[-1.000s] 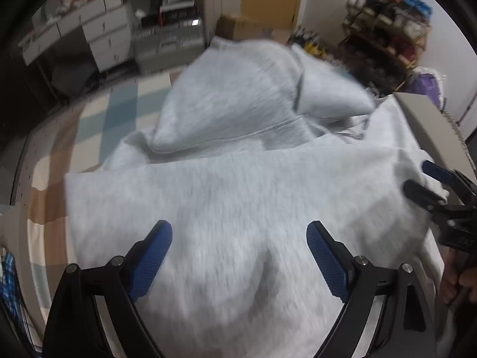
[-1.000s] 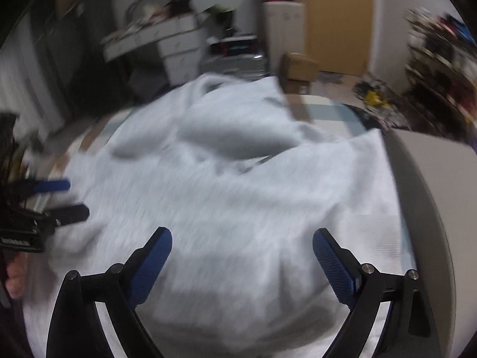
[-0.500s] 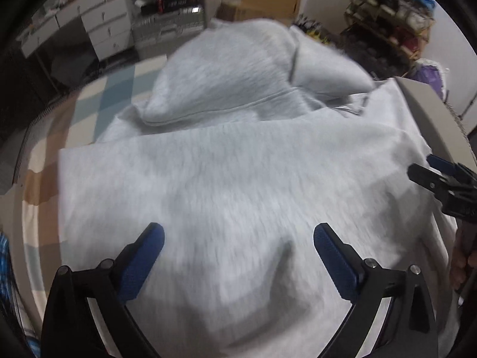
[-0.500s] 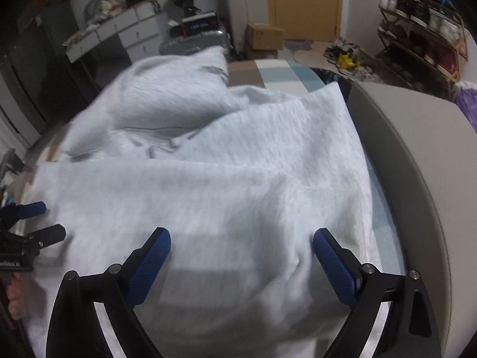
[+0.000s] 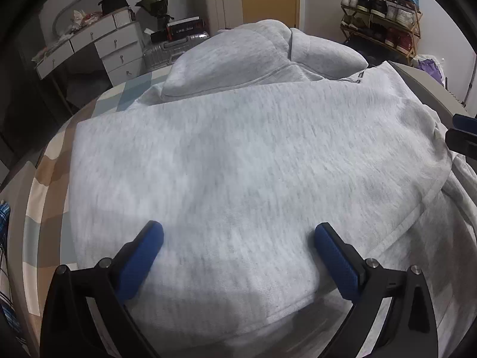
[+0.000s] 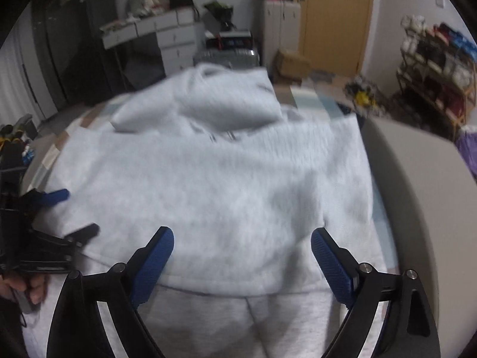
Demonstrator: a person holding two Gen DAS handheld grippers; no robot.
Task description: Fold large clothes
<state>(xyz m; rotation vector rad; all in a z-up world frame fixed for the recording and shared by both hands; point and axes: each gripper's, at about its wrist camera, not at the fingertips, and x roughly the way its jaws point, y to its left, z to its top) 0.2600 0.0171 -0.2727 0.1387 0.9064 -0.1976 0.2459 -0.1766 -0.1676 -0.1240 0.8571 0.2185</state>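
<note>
Spread flat on the checked pastel bed cover [image 5: 50, 185], hood farthest away: large light-grey fleece hooded sweatshirt [image 5: 238, 155], with left gripper [image 5: 238, 240] and right gripper [image 6: 242, 246] poised above its near folded edge, both splayed wide, pinching nothing.

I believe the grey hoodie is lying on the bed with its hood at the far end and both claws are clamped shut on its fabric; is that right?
Not quite: the claws are not clamped. The left claw and right claw both stand wide open over the grey hoodie, holding nothing, as each wrist view shows. The rest holds: the hoodie lies on the bed with its hood at the far end.
</note>
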